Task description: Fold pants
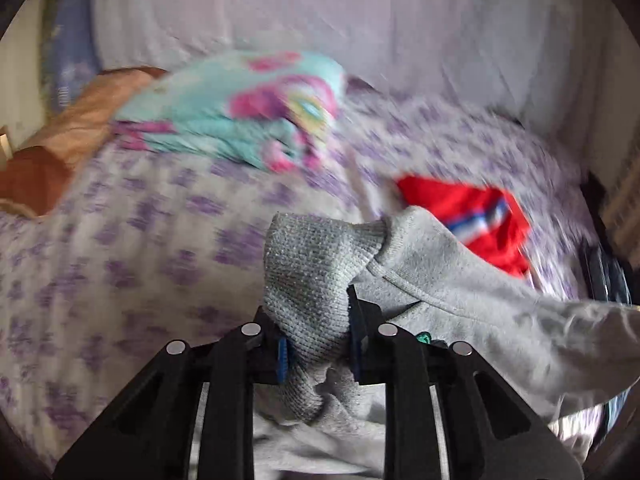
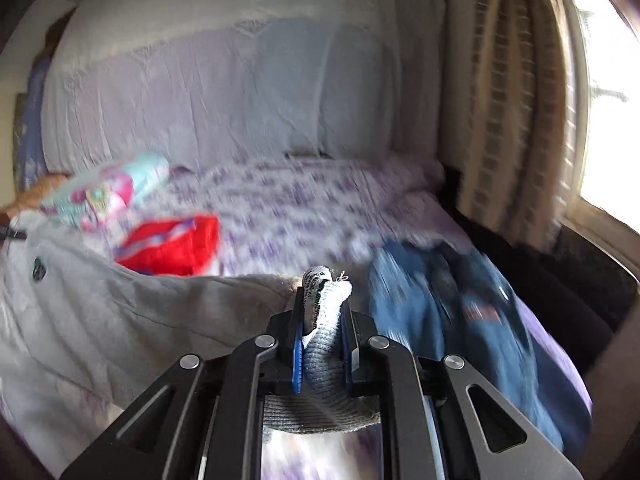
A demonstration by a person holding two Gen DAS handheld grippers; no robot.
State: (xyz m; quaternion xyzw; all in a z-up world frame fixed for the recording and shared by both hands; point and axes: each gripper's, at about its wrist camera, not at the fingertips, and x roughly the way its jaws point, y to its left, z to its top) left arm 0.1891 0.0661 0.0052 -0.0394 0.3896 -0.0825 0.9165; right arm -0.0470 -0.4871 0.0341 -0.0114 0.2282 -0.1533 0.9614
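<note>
We hold the soft, light grey pants (image 1: pixel 460 280) by the ribbed waistband, left gripper (image 1: pixel 316 340) and right gripper (image 2: pixel 322 344) both clenched on it.

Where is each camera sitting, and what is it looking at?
Left wrist: rides the left gripper, looking across the bed; its black fingers pinch the gray pants.
Right wrist: rides the right gripper, facing the curtain; it pinches the pants' waistband.
Both show the pants, red garment and colorful garment.
</note>
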